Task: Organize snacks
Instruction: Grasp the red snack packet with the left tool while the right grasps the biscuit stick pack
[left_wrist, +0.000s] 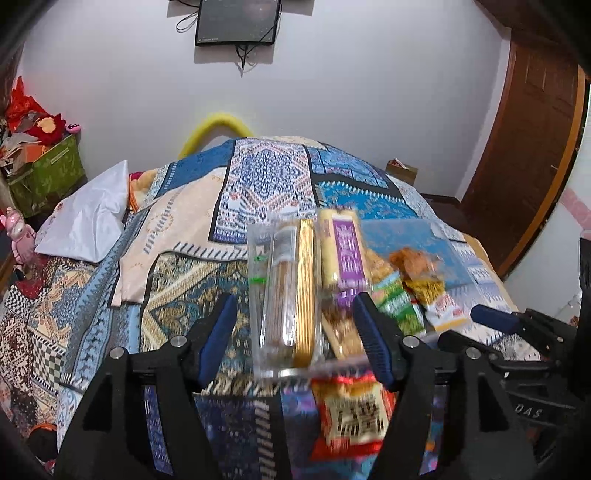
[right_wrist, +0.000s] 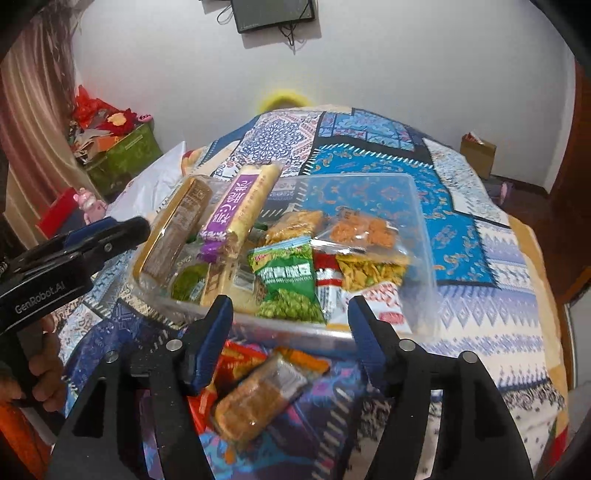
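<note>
Near the clear bin (right_wrist: 417, 236) on the bed, both grippers, left gripper (left_wrist: 295, 332) and right gripper (right_wrist: 290, 332), stand half-open, holding nothing. Packing seems underway; next likely grasps the loose cracker pack (right_wrist: 255, 398) before the bin.

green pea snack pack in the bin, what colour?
Green pea pack: green with a blue top strip; clearest in the right wrist view.

You are in a home bedroom, a bed under a patchwork bedspread (left_wrist: 258, 177), a white pillow (left_wrist: 88, 218), a wall-mounted screen (left_wrist: 236, 22), a wooden door (left_wrist: 524, 155), a green storage box (left_wrist: 48, 173) of oddments.
</note>
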